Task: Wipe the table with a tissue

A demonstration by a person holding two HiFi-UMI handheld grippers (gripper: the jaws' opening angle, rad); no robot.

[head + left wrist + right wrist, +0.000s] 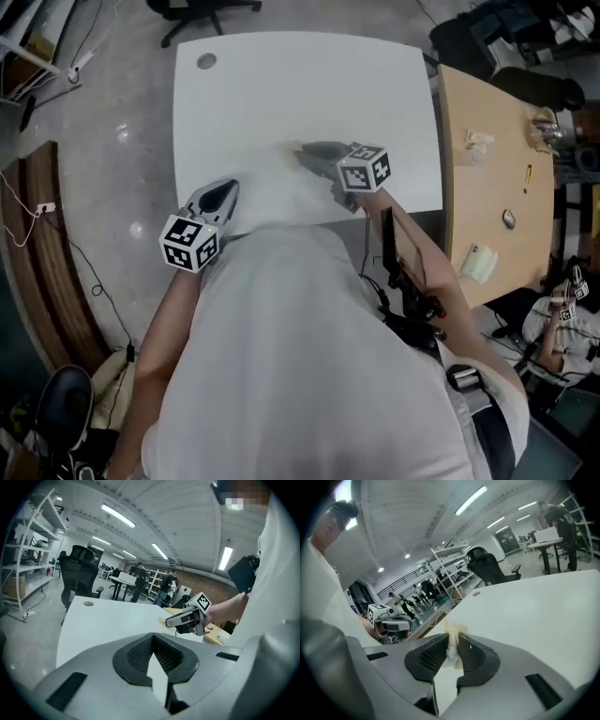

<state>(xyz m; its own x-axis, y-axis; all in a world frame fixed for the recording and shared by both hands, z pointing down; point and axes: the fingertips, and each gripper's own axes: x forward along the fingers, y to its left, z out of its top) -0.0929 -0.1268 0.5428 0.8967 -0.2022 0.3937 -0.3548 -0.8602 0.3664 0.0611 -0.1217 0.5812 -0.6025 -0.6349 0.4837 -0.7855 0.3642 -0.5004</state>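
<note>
The left hand-held gripper [217,195] and right hand-held gripper [314,152] are grey, each backed by a black-and-white marker cube [190,242]. The person wears a white top [309,356].

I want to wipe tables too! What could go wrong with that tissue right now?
1. Only a small tuft of the tissue sticks out past the right gripper's jaws, so the hard jaws might rub the table instead of the tissue.
2. The tissue is pinched in just one narrow spot, so it could tear or slip out when dragged across the table.
</note>
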